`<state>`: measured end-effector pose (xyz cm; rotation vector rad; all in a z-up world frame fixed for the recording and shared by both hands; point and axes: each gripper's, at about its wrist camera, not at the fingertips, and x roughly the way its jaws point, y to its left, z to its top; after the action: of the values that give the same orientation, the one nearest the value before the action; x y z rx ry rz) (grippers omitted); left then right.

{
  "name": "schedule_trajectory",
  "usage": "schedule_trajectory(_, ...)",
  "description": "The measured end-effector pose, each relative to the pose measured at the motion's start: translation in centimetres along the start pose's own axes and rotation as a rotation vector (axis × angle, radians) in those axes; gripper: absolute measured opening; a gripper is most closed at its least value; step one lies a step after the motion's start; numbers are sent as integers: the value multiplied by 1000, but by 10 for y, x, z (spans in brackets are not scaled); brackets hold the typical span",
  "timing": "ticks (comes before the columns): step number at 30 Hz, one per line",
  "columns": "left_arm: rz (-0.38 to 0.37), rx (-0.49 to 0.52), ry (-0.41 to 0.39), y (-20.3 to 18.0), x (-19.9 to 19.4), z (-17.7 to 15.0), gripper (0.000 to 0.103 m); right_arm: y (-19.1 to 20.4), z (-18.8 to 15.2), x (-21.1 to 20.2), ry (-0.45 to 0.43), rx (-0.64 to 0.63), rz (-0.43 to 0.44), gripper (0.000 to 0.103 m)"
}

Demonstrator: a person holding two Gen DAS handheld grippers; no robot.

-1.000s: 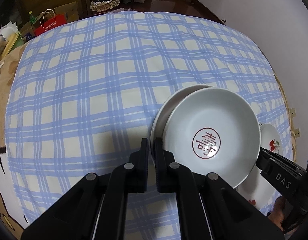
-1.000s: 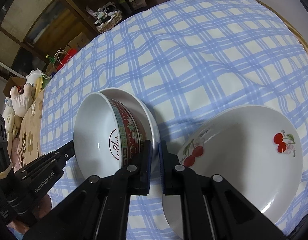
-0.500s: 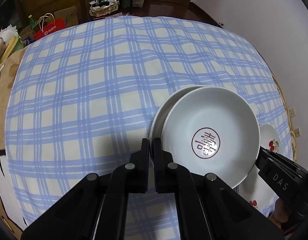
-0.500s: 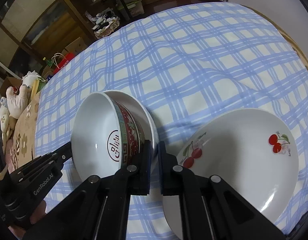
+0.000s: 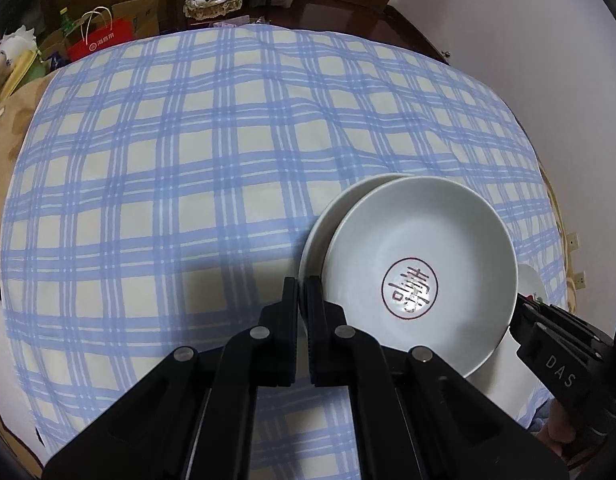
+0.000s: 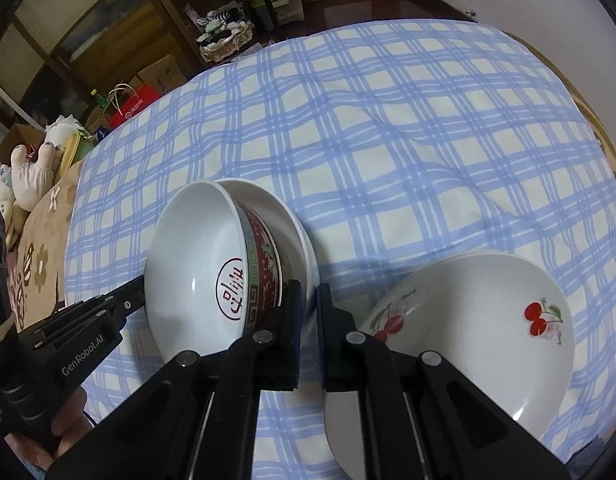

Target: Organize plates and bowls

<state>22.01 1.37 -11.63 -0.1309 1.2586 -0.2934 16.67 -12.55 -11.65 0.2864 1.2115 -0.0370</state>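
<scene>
White porcelain bowl with red seal (image 5: 422, 272), nested in a white plate (image 5: 328, 224), is pinched at opposite rims by left gripper (image 5: 303, 300) and right gripper (image 6: 308, 308), above the blue-checked cloth (image 5: 188, 160); cherry-painted plates (image 6: 468, 332) lie beside, stacking unfinished.

The left tongs (image 5: 303, 300) have pinched a shade tighter on the rim of the white plate (image 5: 320, 232), and the gap between their fingers is narrower than a second ago. The right tongs (image 6: 308, 304) have closed a little on the opposite rim. In the left wrist view the bowl (image 5: 420, 240) has drifted slightly left and now hides most of the cherry plate (image 6: 468, 340), leaving a sliver at the right. In the right wrist view that plate has slid down and left, and the far edge of the checked cloth (image 6: 388, 140) sits lower
</scene>
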Motion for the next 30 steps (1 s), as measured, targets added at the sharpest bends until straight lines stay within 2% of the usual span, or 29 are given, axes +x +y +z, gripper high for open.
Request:
schedule_trajectory(11,0,10,-19,-6,-4,1,2,-6,-3,-8,-16,41,32,8)
schedule_trajectory(14,-9,9,-19,-6,-8,0,0,-6,-3,-12,-20,35,13,8)
schedule_trajectory(18,-20,42,-60,-14,-22,4,0,-9,-4,-15,-17,25,5,8)
schedule_trajectory(20,18,53,-42,-15,-16,7,0,-7,-4,-14,-22,18,6,8)
schedule_trajectory(24,9,7,9,-3,-1,5,0,-13,-2,-9,-10,38,6,8)
schedule_trajectory(30,21,12,17,-4,-2,2,0,-15,-3,-8,-4,17,13,8)
